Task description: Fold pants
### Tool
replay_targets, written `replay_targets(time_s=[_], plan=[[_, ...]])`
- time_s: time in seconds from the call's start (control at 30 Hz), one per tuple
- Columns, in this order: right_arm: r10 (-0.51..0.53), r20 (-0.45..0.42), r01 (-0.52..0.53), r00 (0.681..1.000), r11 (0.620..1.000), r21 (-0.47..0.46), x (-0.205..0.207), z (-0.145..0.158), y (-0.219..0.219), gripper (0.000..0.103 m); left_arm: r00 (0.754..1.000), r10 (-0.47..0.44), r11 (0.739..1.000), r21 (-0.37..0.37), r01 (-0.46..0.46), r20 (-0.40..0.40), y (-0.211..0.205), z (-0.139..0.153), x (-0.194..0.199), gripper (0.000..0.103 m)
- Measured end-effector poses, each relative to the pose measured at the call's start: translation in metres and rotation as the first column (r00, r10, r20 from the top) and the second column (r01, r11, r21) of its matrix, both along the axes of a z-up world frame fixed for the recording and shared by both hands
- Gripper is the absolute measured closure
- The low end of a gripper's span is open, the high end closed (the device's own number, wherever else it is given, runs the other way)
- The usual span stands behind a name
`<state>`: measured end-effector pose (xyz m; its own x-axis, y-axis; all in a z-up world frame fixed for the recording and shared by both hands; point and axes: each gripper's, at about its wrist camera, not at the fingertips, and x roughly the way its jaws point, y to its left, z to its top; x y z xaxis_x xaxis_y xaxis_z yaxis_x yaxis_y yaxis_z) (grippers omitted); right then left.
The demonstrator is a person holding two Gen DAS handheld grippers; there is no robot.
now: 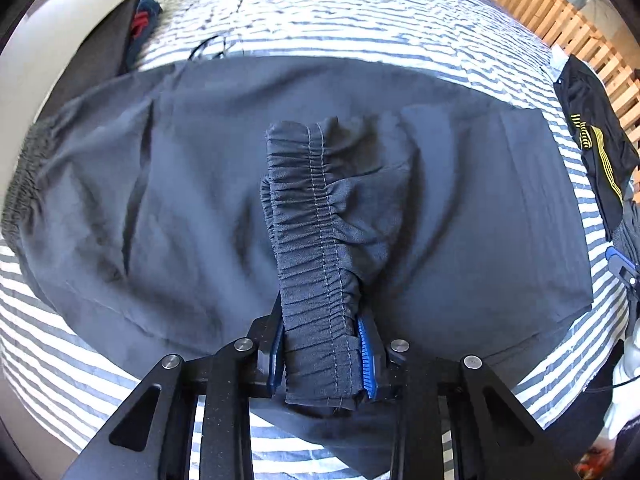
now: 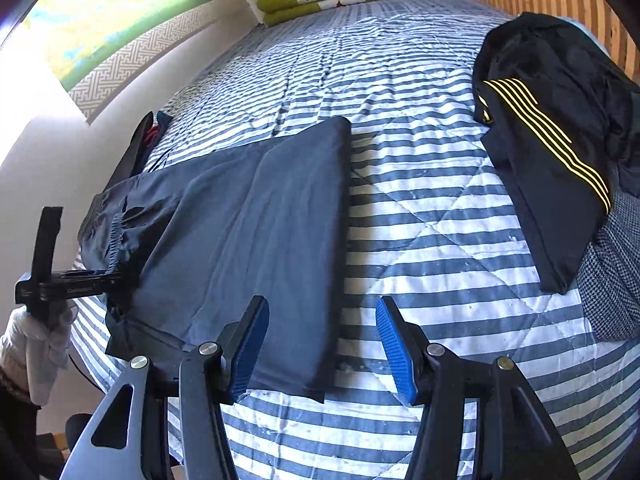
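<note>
While the left tongs (image 1: 324,354) clamp the gathered elastic cuff (image 1: 316,216) of the dark grey pants (image 2: 256,216), the rest of the garment lies flat on the striped bedspread (image 2: 420,216), already doubled lengthwise, its waistband toward the wall side of the bed. The blue pads (image 1: 366,356) press the cuff from both sides, yet only a narrow bunch of cloth sits between them. If that hand lifts or drags fast, I judge the slippery fabric could slide out and the leg drop crooked. The cuff end also looks rumpled where it lies on the leg, so a fold made now might trap creases.

The right tongs (image 2: 322,344) stand about half open and hold nothing, hovering over the near edge of the pants. Should they close on just the top layer, the lower layer might stay behind and the fold skew. A black garment with yellow stripes (image 2: 548,152) lies well apart on the right.
</note>
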<state>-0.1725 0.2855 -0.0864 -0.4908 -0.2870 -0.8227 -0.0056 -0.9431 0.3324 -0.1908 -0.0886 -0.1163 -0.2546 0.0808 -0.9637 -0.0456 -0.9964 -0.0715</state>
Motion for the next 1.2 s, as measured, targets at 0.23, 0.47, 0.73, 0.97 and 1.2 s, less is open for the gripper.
replay_targets(time_s=[0.23, 0.47, 0.73, 0.97, 1.2], plan=[[-0.009, -0.009, 0.009, 1.000, 1.000, -0.008, 0.001, 0.004, 0.007, 0.051, 0.996, -0.022, 0.998, -0.056, 0.017, -0.091, -0.007, 0.039, 0.005, 0.072], [0.001, -0.008, -0.001, 1.000, 1.000, 0.000, -0.005, 0.005, 0.002, 0.051, 0.989, 0.018, 0.988, -0.151, -0.041, -0.146, -0.051, 0.069, -0.003, 0.072], [0.055, 0.019, -0.055, 0.998, 0.998, 0.018, -0.022, -0.007, -0.025, 0.051, 0.991, 0.061, 0.975, -0.207, -0.084, -0.116, -0.114, 0.037, -0.003, 0.072], [0.142, 0.006, -0.142, 0.990, 0.989, 0.047, -0.026, -0.008, -0.064, 0.051, 0.991, 0.000, 0.969, -0.244, -0.034, -0.137, -0.111, 0.029, -0.013, 0.072], [0.197, 0.007, -0.197, 0.980, 0.977, 0.086, -0.027, -0.010, -0.090, 0.051, 0.982, 0.023, 0.961, -0.266, -0.074, -0.189, -0.129, 0.042, -0.012, 0.072]])
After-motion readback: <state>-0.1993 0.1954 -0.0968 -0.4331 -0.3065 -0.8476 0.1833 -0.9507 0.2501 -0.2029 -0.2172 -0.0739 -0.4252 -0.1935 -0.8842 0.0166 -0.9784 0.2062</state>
